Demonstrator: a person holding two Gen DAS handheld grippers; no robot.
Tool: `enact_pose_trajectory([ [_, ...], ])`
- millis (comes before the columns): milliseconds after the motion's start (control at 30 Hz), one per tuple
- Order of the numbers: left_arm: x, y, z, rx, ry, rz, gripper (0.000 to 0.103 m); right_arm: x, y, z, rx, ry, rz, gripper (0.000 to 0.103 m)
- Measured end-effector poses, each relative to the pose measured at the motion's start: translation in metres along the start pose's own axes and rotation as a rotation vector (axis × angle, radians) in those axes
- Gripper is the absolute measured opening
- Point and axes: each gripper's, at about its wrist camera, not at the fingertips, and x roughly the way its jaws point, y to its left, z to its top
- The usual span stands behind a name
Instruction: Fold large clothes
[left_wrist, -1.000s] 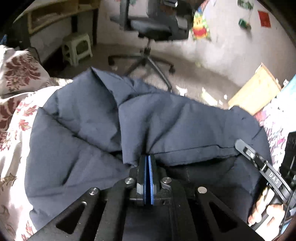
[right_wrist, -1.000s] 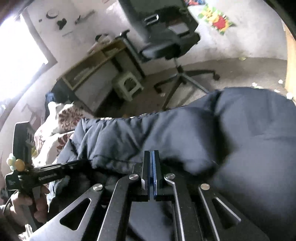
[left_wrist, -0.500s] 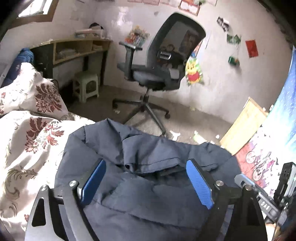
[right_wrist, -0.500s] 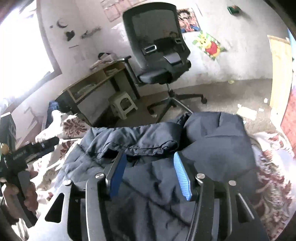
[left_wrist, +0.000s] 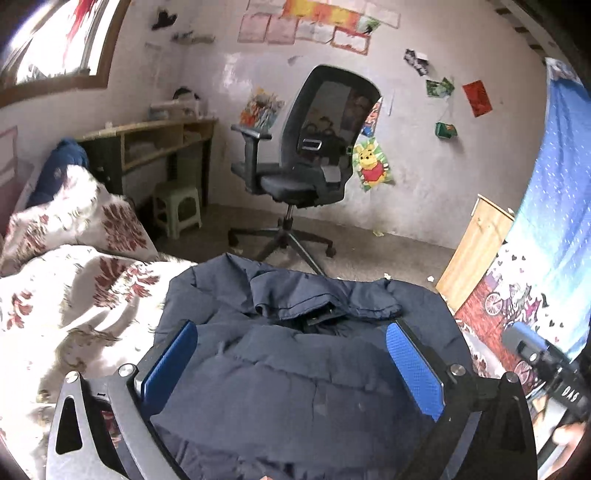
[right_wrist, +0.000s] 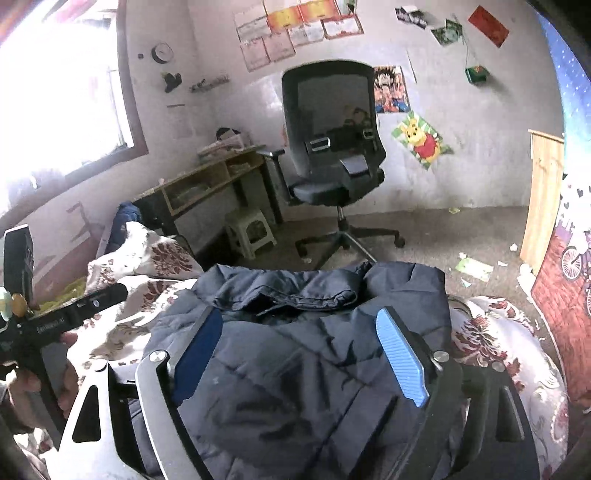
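Note:
A dark navy padded jacket (left_wrist: 295, 387) lies bunched on the floral bedspread (left_wrist: 74, 295), its collar end folded over toward the room. My left gripper (left_wrist: 291, 328) hovers above it with its jaws opening wide; the blue pads (left_wrist: 413, 369) touch no fabric. In the right wrist view the same jacket (right_wrist: 295, 376) fills the lower middle. My right gripper (right_wrist: 300, 314) is also above it, jaws opening, with nothing pressed between the pads (right_wrist: 400, 354). The near part of the jacket is hidden under both gripper bodies.
A black office chair (left_wrist: 306, 173) stands on the floor beyond the bed's edge, with a green stool (left_wrist: 177, 210) and a wooden desk (left_wrist: 147, 140) to its left. A wooden board (left_wrist: 476, 254) leans at the right. A hand (right_wrist: 66, 373) grips the left tool.
Both grippers were shut on the jacket's fabric a second ago. They have let go, opened wide, and drawn back and upward. The jacket now lies lower and farther in both views.

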Motion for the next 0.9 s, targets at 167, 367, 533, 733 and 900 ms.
enact_pose_trajectory([
  [167,-0.047,-0.005,-0.010,0.057,-0.052,0.011,0.103,-0.044,0.018,-0.006,-0.002,-0.037,-0.006,0.084],
  [367,-0.098,-0.008,-0.024,0.108,-0.085,0.024,0.103,-0.105,0.041,-0.016,-0.026,-0.066,-0.018,0.085],
  [533,-0.138,-0.007,-0.039,0.123,-0.111,0.041,0.103,-0.148,0.056,-0.030,-0.042,-0.079,-0.021,0.086],
  [733,-0.176,0.001,-0.059,0.098,-0.097,0.040,0.103,-0.187,0.066,-0.053,-0.070,-0.060,-0.023,0.087],
  [900,-0.191,0.005,-0.076,0.085,-0.073,0.037,0.103,-0.210,0.075,-0.072,-0.113,-0.042,-0.025,0.087],
])
